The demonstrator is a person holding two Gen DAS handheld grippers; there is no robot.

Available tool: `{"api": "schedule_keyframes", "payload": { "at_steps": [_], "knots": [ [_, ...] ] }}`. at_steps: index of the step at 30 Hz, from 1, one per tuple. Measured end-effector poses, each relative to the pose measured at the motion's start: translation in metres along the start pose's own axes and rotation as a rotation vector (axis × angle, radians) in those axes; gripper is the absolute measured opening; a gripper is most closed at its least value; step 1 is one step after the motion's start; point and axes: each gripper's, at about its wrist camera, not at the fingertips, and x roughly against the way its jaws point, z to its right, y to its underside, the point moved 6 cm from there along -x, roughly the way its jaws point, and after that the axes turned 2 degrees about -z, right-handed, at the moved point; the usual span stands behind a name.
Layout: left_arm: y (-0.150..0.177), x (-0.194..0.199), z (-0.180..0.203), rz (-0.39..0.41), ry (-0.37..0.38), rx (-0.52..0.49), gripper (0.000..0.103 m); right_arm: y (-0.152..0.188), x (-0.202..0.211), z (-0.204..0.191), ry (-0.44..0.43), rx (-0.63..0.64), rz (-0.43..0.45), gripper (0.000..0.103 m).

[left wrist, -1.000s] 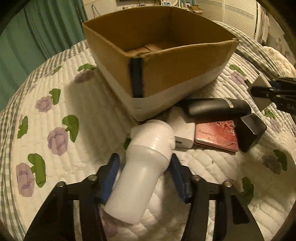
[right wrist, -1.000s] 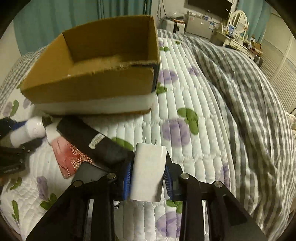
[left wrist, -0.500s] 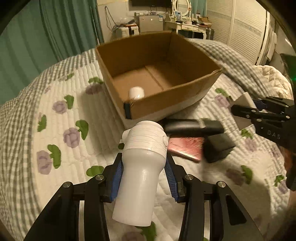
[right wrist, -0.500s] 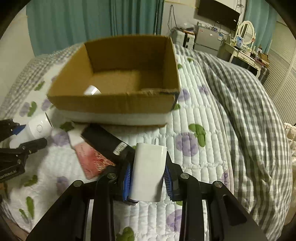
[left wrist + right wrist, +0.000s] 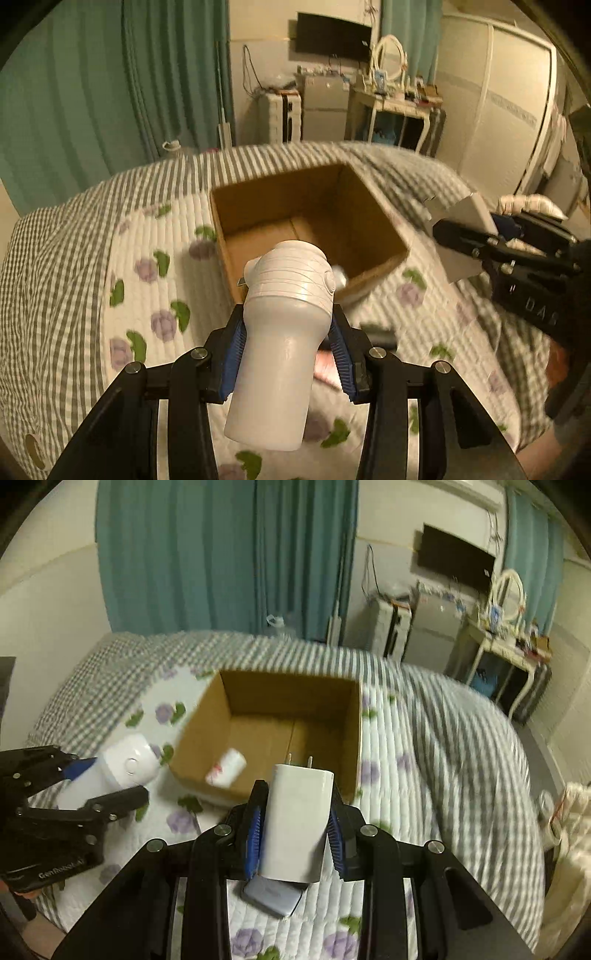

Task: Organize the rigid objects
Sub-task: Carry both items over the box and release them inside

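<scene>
My left gripper [image 5: 288, 350] is shut on a white bottle-shaped device [image 5: 284, 332] with a ribbed round head, held high above the bed. It also shows in the right wrist view [image 5: 114, 771]. My right gripper [image 5: 295, 830] is shut on a white wall charger [image 5: 295, 823], prongs pointing forward; it shows in the left wrist view [image 5: 461, 236] too. An open cardboard box [image 5: 354, 738] sits on the quilt below and ahead of both grippers. A small white cylinder [image 5: 226, 767] lies inside it.
The bed has a floral quilt [image 5: 147, 295] and a grey checked blanket [image 5: 461, 738]. A grey flat device [image 5: 271, 899] lies on the quilt under my right gripper. Dark and pink objects [image 5: 376, 338] lie by the box, blurred. Teal curtains and furniture stand behind.
Both grippers have lifted high off the quilt with their objects and now look down at the box from above. The items left on the bed have dropped low in view.
</scene>
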Motion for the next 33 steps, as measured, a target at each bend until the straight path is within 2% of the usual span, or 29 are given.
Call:
{"api": "schedule_keyframes", "payload": {
  "at_steps": [7, 13, 19, 24, 27, 30, 32, 33],
  "knots": [
    [-0.039, -0.024, 0.001, 0.028, -0.013, 0.058, 0.044, -0.046, -0.009, 0.009, -0.017, 0.051, 0.05, 0.03],
    [-0.059, -0.084, -0.004, -0.017, -0.035, 0.12, 0.044, -0.067, -0.051, 0.027, -0.028, 0.051, 0.048, 0.03],
    [-0.067, -0.139, -0.006, -0.053, -0.069, 0.138, 0.044, -0.062, -0.101, 0.048, -0.049, 0.028, 0.025, 0.03],
    [-0.063, -0.168, -0.005, -0.075, -0.092, 0.133, 0.044, -0.055, -0.13, 0.058, -0.07, 0.015, 0.004, 0.03],
    [-0.06, -0.175, -0.007, -0.078, -0.08, 0.135, 0.044, -0.05, -0.141, 0.06, -0.081, 0.014, -0.009, 0.03],
    [-0.061, -0.172, -0.004, -0.075, -0.075, 0.121, 0.053, -0.047, -0.143, 0.061, -0.088, 0.012, -0.007, 0.03],
    [-0.064, -0.164, -0.002, -0.062, -0.089, 0.108, 0.078, -0.047, -0.144, 0.062, -0.087, 0.007, -0.006, 0.03],
    [-0.066, -0.158, -0.002, -0.049, -0.092, 0.109, 0.082, -0.047, -0.143, 0.062, -0.086, 0.006, -0.006, 0.03]
  ]
}}
